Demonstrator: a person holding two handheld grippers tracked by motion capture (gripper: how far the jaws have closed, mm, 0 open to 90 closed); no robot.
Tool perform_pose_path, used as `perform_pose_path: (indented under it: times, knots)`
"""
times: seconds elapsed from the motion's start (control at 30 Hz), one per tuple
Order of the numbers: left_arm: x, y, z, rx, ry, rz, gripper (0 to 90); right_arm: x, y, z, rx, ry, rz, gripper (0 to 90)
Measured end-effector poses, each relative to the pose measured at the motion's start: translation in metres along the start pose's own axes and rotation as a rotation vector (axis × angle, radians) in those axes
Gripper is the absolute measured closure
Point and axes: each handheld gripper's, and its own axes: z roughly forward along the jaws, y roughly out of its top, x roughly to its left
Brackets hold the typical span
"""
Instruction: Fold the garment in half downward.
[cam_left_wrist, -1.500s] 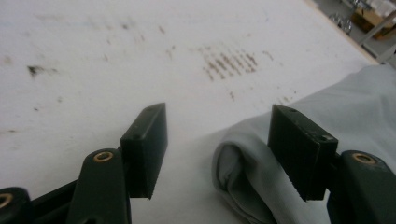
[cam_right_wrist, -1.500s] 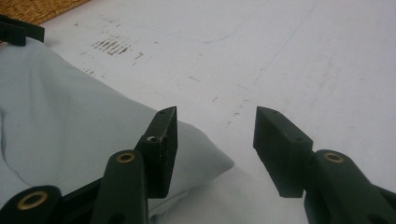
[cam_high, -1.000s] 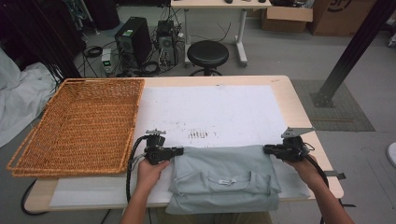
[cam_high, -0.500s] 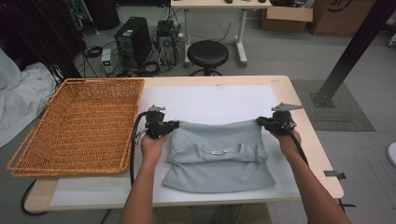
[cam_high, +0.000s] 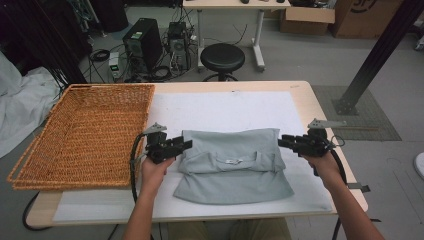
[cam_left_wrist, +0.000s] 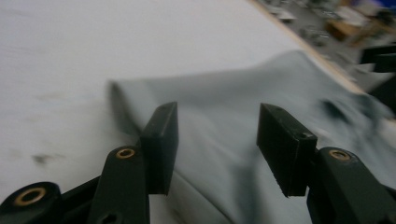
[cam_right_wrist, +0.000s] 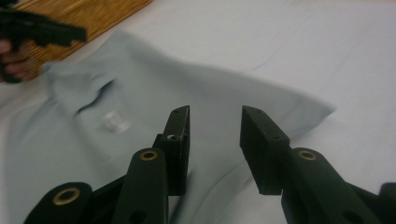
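Observation:
A pale grey-green shirt (cam_high: 234, 165) lies folded on the white mat (cam_high: 225, 107), collar tag facing up. My left gripper (cam_high: 186, 144) sits at the shirt's upper left corner, open, with nothing between its fingers. In the left gripper view the gripper (cam_left_wrist: 217, 121) hovers just over the shirt (cam_left_wrist: 261, 93). My right gripper (cam_high: 282, 141) is at the upper right corner, also open and empty. The right gripper view has the gripper (cam_right_wrist: 215, 116) above the shirt (cam_right_wrist: 140, 93), with the white tag (cam_right_wrist: 113, 121) ahead and the left gripper (cam_right_wrist: 42, 28) far off.
A large wicker basket (cam_high: 80, 135) occupies the table's left side, close to my left hand. Bare white mat stretches beyond the shirt to the far table edge (cam_high: 235, 85). A black stool (cam_high: 222, 57) and computer towers stand on the floor behind.
Both grippers carried the shirt's upper edge away from the table's front edge and farther onto the mat. They have since let go and now stand open at its corners.

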Motion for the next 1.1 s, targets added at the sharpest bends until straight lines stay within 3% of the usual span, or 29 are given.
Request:
perform_pose_path:
  times: [0.07,0.1,0.13,0.2,0.3,0.37,0.4,0.5,0.6,0.7,0.8,0.83,0.9,0.97,1.03,1.1]
  knots:
    - [-0.007,-0.010,-0.006,0.016,-0.043,0.027,49.6,0.012,-0.008,-0.006,0.061,0.060,-0.024,64.0]
    - [-0.010,-0.014,-0.009,0.031,-0.054,0.035,49.7,0.017,-0.012,-0.008,0.090,0.065,-0.039,64.1]
    - [-0.012,-0.020,-0.013,0.033,-0.064,0.050,49.8,0.021,-0.016,-0.008,0.114,0.055,-0.054,64.1]
    - [-0.013,-0.025,-0.014,0.039,-0.072,0.042,49.8,0.025,-0.022,-0.006,0.146,0.050,-0.064,63.9]
    - [-0.015,-0.029,-0.009,0.074,-0.079,0.033,49.9,0.027,-0.026,0.002,0.157,0.055,-0.052,64.0]
    - [-0.017,-0.031,-0.004,0.100,-0.065,0.021,51.8,0.030,-0.026,0.009,0.171,0.015,-0.062,67.4]
    - [-0.017,-0.031,-0.001,0.125,-0.064,0.000,54.7,0.030,-0.026,0.011,0.174,0.011,-0.058,69.3]
    - [-0.020,-0.033,0.001,0.151,-0.008,-0.006,78.3,0.029,-0.028,0.016,0.204,0.009,-0.048,83.0]
    - [-0.020,-0.036,-0.005,0.109,-0.009,-0.020,84.1,0.031,-0.029,0.010,0.160,0.004,-0.056,85.6]
    - [-0.021,-0.040,-0.015,0.061,-0.045,-0.023,84.8,0.035,-0.030,-0.005,0.071,0.029,-0.073,86.1]
    - [-0.024,-0.050,-0.026,0.041,-0.069,0.021,84.4,0.042,-0.038,-0.022,0.004,0.062,-0.129,86.2]
    - [-0.025,-0.053,-0.027,0.040,-0.083,0.028,84.3,0.045,-0.043,-0.027,0.001,0.074,-0.150,86.2]
    - [-0.030,-0.065,-0.031,0.067,-0.102,0.086,83.0,0.050,-0.054,-0.035,0.010,0.103,-0.205,86.2]
    - [-0.035,-0.075,-0.034,0.110,-0.105,0.122,80.5,0.054,-0.069,-0.039,0.059,0.112,-0.256,86.1]
    - [-0.037,-0.081,-0.037,0.137,-0.134,0.113,71.5,0.054,-0.084,-0.042,0.101,0.135,-0.270,86.6]
    - [-0.037,-0.086,-0.043,0.124,-0.152,0.099,67.1,0.055,-0.096,-0.048,0.110,0.163,-0.266,82.8]
